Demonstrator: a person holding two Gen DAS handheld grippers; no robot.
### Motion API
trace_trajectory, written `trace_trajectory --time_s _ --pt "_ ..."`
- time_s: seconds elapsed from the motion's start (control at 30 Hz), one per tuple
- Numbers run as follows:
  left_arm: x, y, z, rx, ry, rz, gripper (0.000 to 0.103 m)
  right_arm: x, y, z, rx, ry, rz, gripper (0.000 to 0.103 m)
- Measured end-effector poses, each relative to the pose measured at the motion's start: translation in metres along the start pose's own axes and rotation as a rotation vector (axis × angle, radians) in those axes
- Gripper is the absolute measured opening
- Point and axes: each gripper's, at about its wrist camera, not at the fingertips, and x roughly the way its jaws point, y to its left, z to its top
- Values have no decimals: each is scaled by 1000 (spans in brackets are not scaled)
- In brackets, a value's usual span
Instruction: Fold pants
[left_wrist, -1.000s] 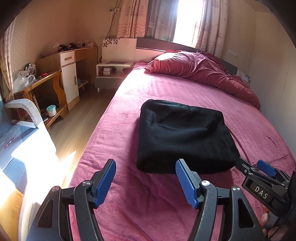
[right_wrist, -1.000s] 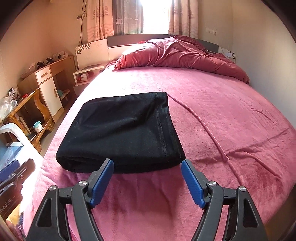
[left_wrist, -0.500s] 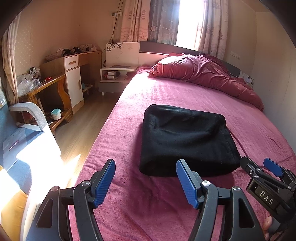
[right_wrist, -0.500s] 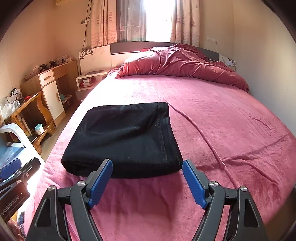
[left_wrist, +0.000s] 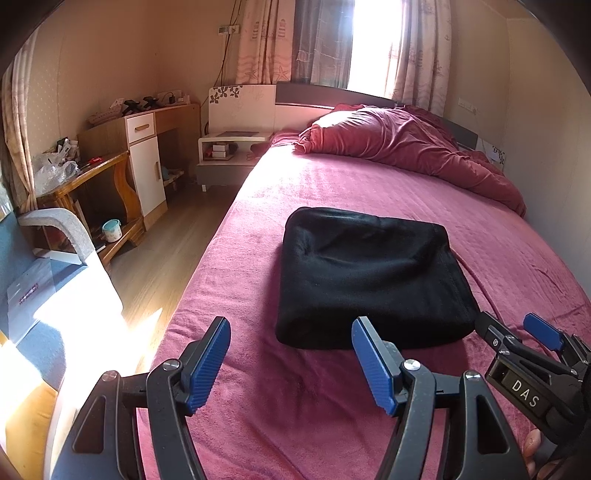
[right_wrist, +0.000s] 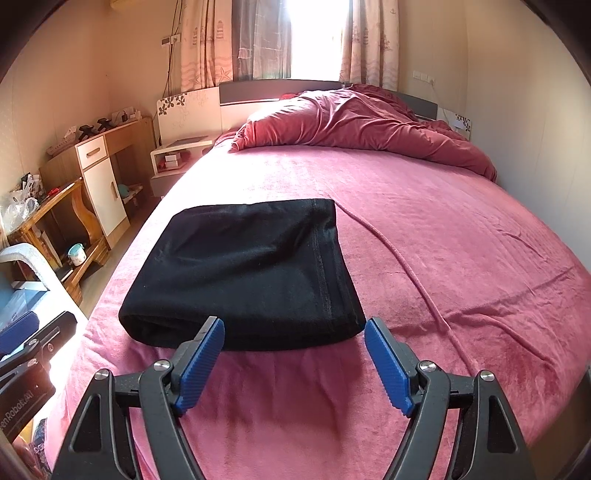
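Magenta bedding covers the bed on which the folded black pants lie, a compact rectangle near the bed's foot end and toward its left edge. Just short of the pants' near edge hangs the left gripper, its blue-padded jaws spread wide with nothing between them; the right gripper hangs likewise, jaws wide apart and empty, clear of the cloth.

Only the right wrist view shows the stitched hem running down the pants' right side and a long ridge in the bedding beyond it. Only the left wrist view shows the grey chair arm left of the bed, and a fingertip under the right gripper.

Compared with a second ago, the pants sit lower in both views and more of the curtained window shows above the crumpled red duvet at the bed's head; the pants themselves lie as they did.

Readable writing: "DAS" on the right gripper's body in the left view, and a partly cut-off "enRobot.AI" on the left gripper's body in the right view.
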Motion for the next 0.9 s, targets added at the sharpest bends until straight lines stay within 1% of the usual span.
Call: trace_trajectory --time_s 0.47,0.9 --pt "-6 -3 1 7 -18 2 70 -2 0 -3 1 -1 -9 80" --pt "-7 -6 1 14 -12 -6 70 0 -2 -7 0 6 -18 80"
